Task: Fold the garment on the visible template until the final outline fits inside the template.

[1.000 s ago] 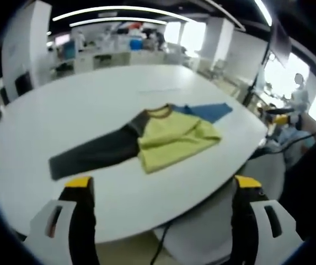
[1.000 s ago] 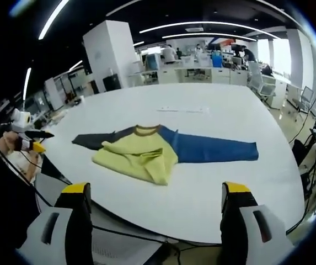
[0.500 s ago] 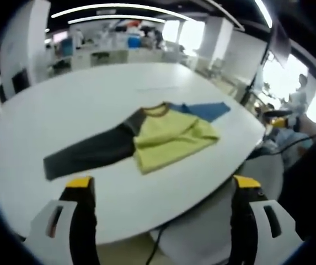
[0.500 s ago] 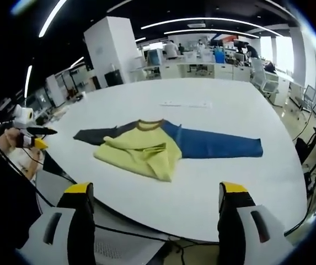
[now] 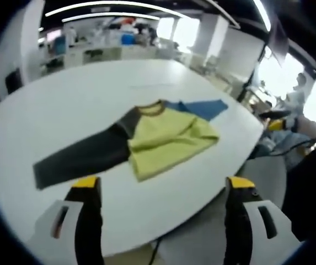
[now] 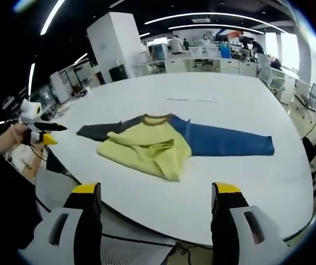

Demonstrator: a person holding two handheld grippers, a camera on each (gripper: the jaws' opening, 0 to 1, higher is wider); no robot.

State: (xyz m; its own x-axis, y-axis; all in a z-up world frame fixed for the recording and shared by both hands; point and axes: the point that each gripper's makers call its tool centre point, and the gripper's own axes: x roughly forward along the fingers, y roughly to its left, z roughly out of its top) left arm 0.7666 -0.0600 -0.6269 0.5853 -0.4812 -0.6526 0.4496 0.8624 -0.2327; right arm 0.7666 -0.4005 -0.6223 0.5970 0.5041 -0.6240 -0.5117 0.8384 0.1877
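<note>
A long-sleeved garment lies flat on the white table (image 5: 64, 99), its yellow-green body (image 5: 166, 138) folded and rumpled. A dark grey sleeve (image 5: 80, 157) stretches one way and a blue sleeve (image 5: 202, 107) the other, with a brown collar (image 5: 153, 107) between them. My left gripper (image 5: 163, 185) is open, off the table's near edge, short of the garment. In the right gripper view the same body (image 6: 149, 146), blue sleeve (image 6: 229, 142) and grey sleeve (image 6: 100, 131) show. My right gripper (image 6: 155, 190) is open too, nothing between its jaws. A faint pale mark (image 6: 193, 99) lies beyond the collar.
The table's edge (image 6: 246, 221) curves close in front of both grippers, with cables and a chair below it. The left gripper (image 6: 52, 132), held in a hand, shows at the far left of the right gripper view. Office desks and people stand in the background.
Both views have drifted a little closer to the table, so the garment looks slightly larger and shifted. The garment itself lies as before, and both grippers stay open.
</note>
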